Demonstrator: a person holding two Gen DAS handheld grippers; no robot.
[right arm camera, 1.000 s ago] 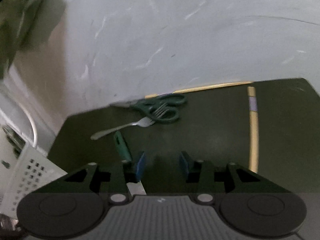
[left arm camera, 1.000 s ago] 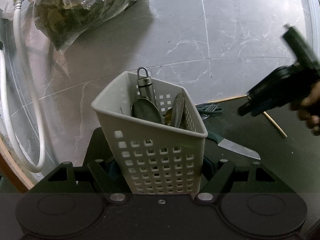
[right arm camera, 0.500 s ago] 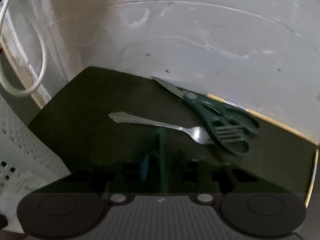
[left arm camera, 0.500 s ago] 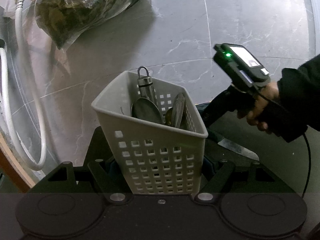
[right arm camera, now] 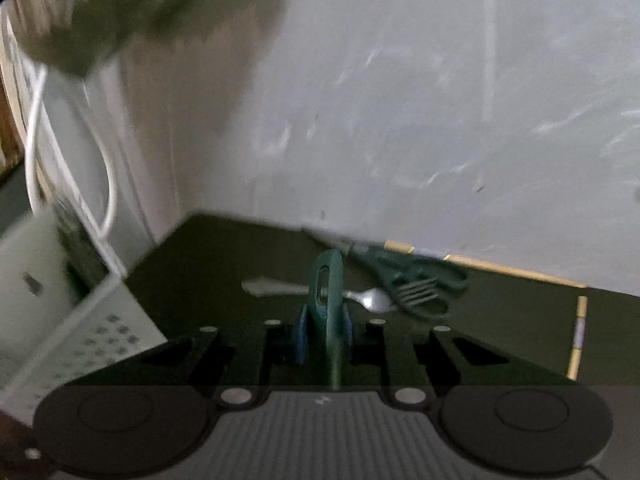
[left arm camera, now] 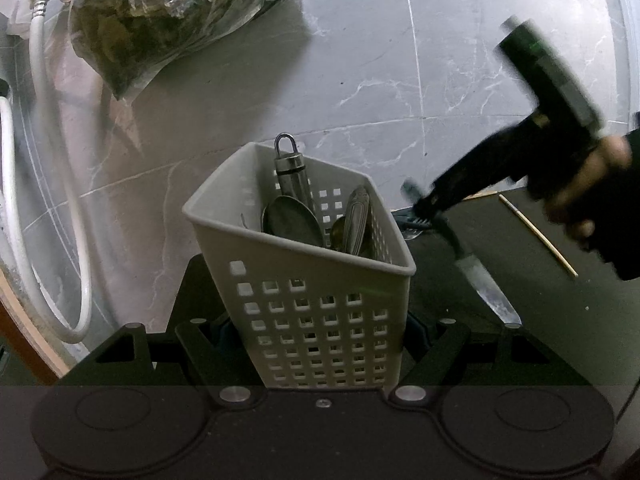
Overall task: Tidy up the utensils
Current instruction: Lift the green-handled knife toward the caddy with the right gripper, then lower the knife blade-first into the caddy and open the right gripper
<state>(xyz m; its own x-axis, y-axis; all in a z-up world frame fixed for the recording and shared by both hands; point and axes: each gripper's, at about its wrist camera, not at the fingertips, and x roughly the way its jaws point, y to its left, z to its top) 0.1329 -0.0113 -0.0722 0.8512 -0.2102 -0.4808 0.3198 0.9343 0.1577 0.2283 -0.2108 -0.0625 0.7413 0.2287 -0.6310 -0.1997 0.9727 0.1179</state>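
My left gripper (left arm camera: 316, 344) is shut on a white perforated utensil basket (left arm camera: 316, 304) that holds a spoon (left arm camera: 292, 220), a metal handle with a ring and other cutlery. My right gripper (right arm camera: 324, 336) is shut on the green handle of a knife (right arm camera: 326, 292). In the left wrist view the knife (left arm camera: 476, 276) hangs blade down, lifted off the dark mat, just right of the basket. A fork (right arm camera: 360, 296) and green scissors (right arm camera: 412, 280) lie on the mat beyond the right gripper.
The dark mat (right arm camera: 240, 256) lies on a grey marble floor (left arm camera: 360, 80). A bag of greens (left arm camera: 168, 12) and a white hose (left arm camera: 40, 160) are at the left. Wooden chopsticks (left arm camera: 540, 236) lie on the mat at the right, also in the right wrist view (right arm camera: 576, 336).
My right gripper came down over the knife, shut on its green handle and lifted it off the mat. The left gripper and basket have stayed still.
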